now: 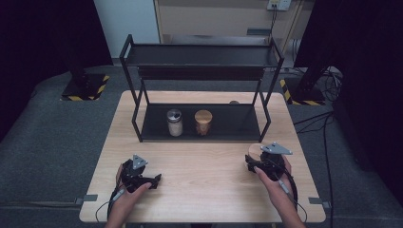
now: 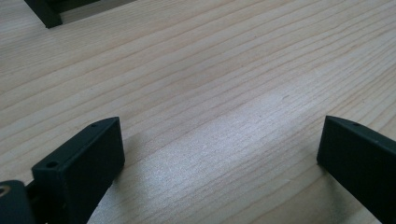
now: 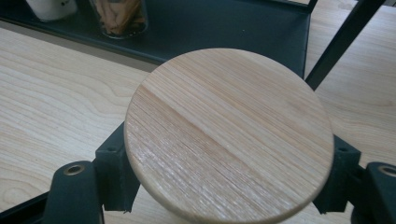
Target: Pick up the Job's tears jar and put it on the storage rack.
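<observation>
A: From the high view, where are we?
B: Two jars, a white-filled jar and a wooden-lidded jar, stand on the rack's lower shelf. A third jar sits in the right gripper, near the table's right edge.

A: Left gripper view?
B: Left gripper jaws apart over bare table, idle.

A: Right gripper view?
B: Jaws clamped on the jar, under its round wooden lid, just short of the shelf. I judge shelving it remains.
</observation>
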{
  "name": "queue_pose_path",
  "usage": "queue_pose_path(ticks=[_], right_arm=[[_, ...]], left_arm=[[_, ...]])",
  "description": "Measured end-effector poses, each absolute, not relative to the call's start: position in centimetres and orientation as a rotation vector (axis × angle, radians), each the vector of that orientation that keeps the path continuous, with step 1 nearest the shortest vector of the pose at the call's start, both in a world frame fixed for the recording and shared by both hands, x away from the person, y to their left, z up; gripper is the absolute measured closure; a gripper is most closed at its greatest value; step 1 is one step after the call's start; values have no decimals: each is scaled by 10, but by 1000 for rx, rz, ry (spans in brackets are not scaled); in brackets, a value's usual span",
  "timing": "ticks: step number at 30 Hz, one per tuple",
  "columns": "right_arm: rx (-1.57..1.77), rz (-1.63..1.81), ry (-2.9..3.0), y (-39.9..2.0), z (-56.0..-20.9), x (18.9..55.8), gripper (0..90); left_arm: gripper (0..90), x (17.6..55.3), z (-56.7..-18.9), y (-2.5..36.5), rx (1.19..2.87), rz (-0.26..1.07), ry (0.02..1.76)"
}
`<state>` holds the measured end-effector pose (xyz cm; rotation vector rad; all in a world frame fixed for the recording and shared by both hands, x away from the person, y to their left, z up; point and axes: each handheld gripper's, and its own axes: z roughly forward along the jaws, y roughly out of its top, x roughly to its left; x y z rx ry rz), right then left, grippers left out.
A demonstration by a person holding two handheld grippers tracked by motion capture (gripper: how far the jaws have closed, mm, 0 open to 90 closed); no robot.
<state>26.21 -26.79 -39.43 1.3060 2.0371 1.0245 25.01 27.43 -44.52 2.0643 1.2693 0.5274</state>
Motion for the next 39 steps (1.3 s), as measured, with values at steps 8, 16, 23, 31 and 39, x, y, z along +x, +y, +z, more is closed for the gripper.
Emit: queue_pose_path(ticks=[8, 16, 23, 31, 39], right_arm=[[1293, 1033, 2048, -261, -392, 266, 260], [1269, 1042, 2060, -254, -389, 269, 260], [1254, 1045, 2074, -248, -387, 271, 260], [1241, 1051, 2087, -242, -387, 274, 260], [1224, 1060, 2097, -235, -385, 278, 260]], left_arm=[[0, 250, -445, 274, 2064, 527, 1269], [0, 250, -445, 274, 2064, 527, 1269], [0, 250, -445, 274, 2064, 527, 1269], [0, 250, -445, 274, 2064, 527, 1269], [0, 250, -445, 274, 2064, 526, 1269]])
